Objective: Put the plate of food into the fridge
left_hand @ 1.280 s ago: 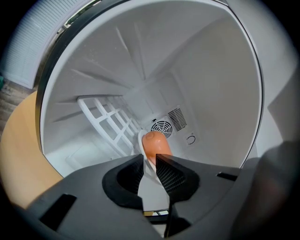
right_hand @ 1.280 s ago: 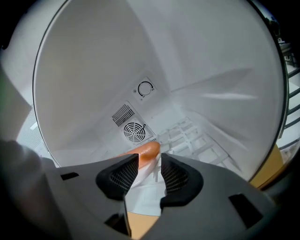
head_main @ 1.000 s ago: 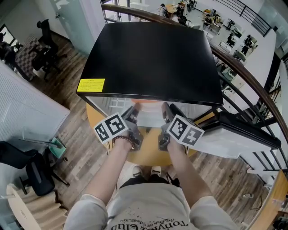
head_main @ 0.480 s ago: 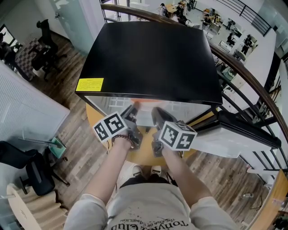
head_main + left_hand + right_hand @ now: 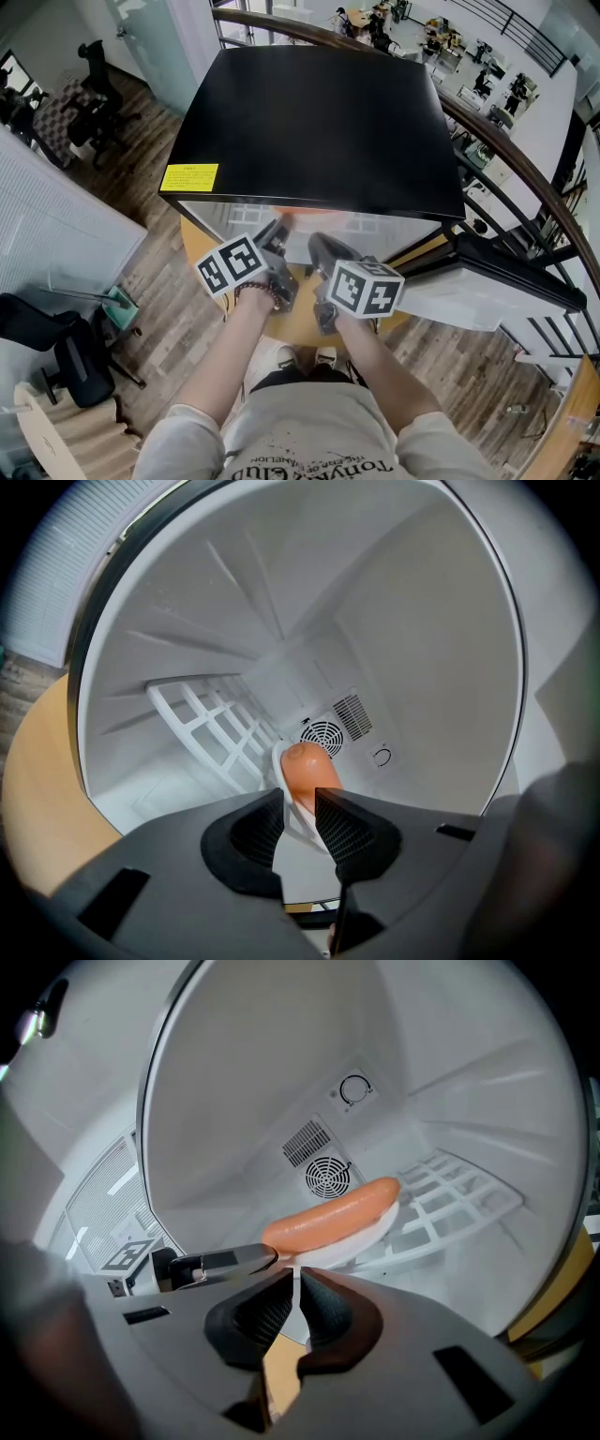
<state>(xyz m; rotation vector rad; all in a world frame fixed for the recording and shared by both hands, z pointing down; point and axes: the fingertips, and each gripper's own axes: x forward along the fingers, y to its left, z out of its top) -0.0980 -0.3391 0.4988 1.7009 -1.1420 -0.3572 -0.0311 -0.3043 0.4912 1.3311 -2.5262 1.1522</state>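
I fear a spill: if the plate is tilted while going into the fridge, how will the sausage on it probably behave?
The sausage looks round and smooth and lies loose on the shallow white plate, so it would likely roll or slide if the plate tilts. It keeps one firm, slightly curved shape, so it probably will not flop.

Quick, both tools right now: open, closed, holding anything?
Left tool: closed on the round white plate carrying the orange sausage.
Right tool: jaws just closing, nearly together, plate rim at their tips; grip cannot be told.
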